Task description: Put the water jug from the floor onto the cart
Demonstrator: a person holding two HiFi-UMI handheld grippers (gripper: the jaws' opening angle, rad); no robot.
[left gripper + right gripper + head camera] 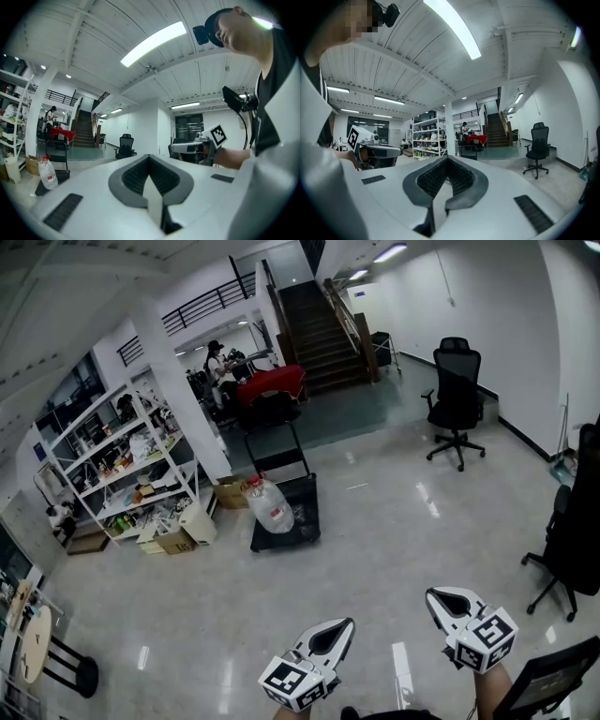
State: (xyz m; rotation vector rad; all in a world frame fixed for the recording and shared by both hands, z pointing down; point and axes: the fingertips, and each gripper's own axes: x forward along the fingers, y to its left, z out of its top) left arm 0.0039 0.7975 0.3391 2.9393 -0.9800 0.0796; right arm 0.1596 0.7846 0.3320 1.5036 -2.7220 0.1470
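One clear rounded jug [270, 506] — flat black cart [307, 501]

We see a glossy pale floor [375, 549]. A black flat cart [307, 507] sits on it, near mid-room. The water jug [269, 504] stands upright, apparently on the cart's left side. A white shelf rack [122, 465] stands on the floor at left, with cardboard boxes [175, 540] and a white bin [199, 521] at its foot. A black office chair [457, 399] stands well apart from the cart, by the far wall. Another chair [572, 540] is at the right edge.
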